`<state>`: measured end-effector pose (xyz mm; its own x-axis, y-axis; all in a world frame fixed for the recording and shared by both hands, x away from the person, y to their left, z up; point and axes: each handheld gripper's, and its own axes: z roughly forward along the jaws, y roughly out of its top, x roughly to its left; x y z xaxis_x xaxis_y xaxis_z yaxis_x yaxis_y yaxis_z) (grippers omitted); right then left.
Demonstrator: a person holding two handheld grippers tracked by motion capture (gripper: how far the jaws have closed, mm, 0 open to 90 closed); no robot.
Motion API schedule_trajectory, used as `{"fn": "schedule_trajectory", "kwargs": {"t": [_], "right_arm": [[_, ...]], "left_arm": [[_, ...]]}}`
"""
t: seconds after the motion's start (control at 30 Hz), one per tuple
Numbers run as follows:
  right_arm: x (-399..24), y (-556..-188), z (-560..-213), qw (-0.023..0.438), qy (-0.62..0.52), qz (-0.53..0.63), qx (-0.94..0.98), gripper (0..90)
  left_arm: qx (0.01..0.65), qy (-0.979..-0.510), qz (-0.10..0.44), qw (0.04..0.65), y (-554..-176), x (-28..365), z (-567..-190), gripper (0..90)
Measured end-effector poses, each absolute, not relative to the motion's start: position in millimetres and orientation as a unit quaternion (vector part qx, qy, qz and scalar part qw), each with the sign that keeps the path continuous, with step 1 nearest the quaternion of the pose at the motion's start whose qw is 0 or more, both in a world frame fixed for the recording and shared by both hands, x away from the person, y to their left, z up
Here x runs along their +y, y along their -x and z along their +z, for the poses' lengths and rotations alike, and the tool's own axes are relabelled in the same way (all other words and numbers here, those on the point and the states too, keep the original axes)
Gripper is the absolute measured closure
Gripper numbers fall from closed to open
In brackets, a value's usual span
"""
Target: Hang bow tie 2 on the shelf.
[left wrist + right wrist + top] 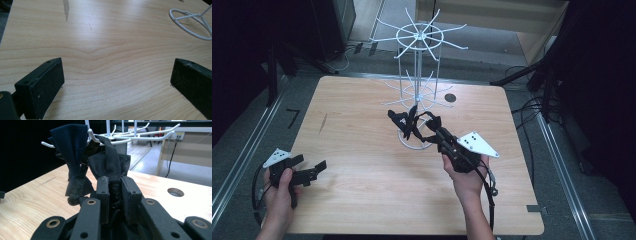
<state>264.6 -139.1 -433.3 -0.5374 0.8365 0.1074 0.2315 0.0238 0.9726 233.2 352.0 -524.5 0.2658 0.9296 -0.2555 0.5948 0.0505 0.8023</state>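
My right gripper [115, 182] is clamped on a black cloth [110, 165] whose strap runs up just ahead to a rack [130, 136] hook, so I judge it's hooked but not released. A dark cloth [71, 150] hangs left of it, done. Left gripper [117, 82] is spread, idle over bare table [112, 45].
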Motion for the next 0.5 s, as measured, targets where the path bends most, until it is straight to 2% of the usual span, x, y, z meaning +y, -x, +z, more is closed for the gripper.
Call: {"fn": "schedule_trajectory", "kwargs": {"t": [0.5], "right_arm": [[-132, -277, -444, 0.258, -0.415, 0.562, 0.667, 76.4]], "left_arm": [[0.575, -0.662, 0.19, 0.441, -233, 352, -524, 0.0]]}}
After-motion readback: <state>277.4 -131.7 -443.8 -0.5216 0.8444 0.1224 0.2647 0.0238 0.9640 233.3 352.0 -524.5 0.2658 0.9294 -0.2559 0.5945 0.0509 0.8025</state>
